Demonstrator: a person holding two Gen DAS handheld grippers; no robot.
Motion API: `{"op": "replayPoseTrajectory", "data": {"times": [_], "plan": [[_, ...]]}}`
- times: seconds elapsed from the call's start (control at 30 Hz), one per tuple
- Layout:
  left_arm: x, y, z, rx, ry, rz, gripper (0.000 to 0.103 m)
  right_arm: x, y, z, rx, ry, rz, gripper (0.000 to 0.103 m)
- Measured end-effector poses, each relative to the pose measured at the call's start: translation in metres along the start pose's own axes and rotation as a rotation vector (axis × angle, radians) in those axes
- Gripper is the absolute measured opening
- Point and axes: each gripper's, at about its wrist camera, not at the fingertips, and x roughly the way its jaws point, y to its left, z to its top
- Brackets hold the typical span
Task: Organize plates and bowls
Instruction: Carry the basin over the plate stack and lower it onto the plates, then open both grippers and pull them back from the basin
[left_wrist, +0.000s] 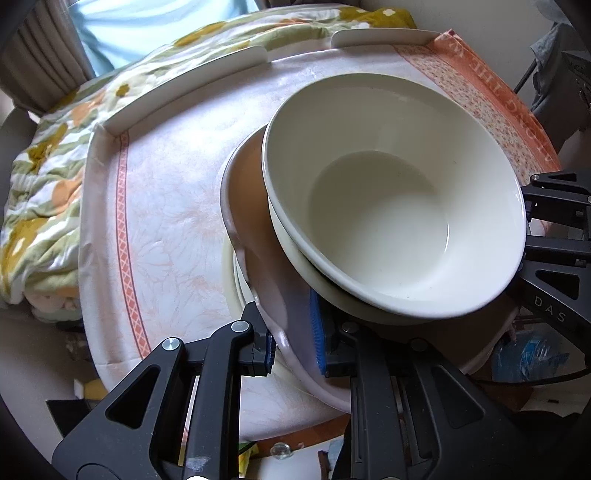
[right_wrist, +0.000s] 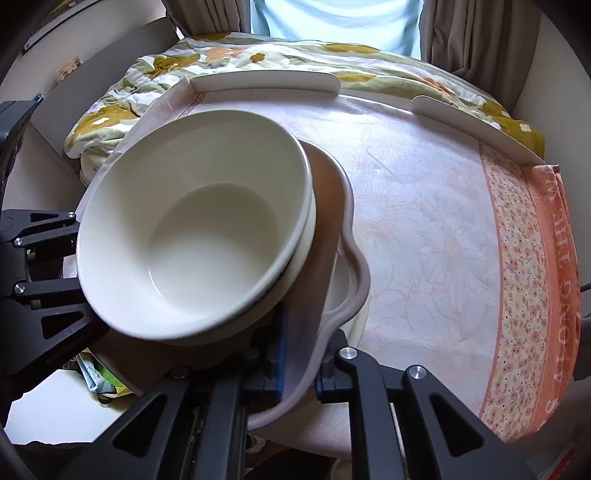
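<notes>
The left gripper (left_wrist: 291, 343) is pinched on the wavy rim of a pale pinkish plate (left_wrist: 243, 184), one blue pad on top of the rim and the other under it, and the right gripper (right_wrist: 299, 354) clamps the same plate at its opposite edge in the same way. Two cream bowls sit nested on the plate, the top bowl (left_wrist: 391, 221) open and bare inside, the lower bowl (left_wrist: 295, 254) showing only as a rim beneath it. The stack is tilted and sits off-centre on the plate, toward the side where each camera sees the other gripper's black frame. Under the pinkish plate the edge of another white plate (left_wrist: 231, 273) shows, lying on the tablecloth (left_wrist: 166, 206), which is white with an orange flowered border. A low white rail (left_wrist: 177, 96) runs along the far edge of the table, and a flowered quilt (left_wrist: 40, 177) lies bunched beyond it
</notes>
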Motion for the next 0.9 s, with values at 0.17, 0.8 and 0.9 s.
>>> {"op": "replayPoseTrajectory", "data": {"times": [0.17, 0.8, 0.9], "plan": [[-0.003, 0.001, 0.001, -0.003, 0.001, 0.008, 0.014, -0.001, -0.003, 0.0, 0.026, 0.009, 0.009, 0.012], [-0.027, 0.0, -0.002, -0.006, -0.011, 0.038, 0.015, -0.027, -0.004, -0.005, 0.055, -0.025, 0.0, 0.012], [-0.035, 0.0, -0.004, -0.01, -0.021, 0.038, 0.015, -0.036, -0.006, -0.007, 0.065, -0.038, 0.001, 0.012]]}}
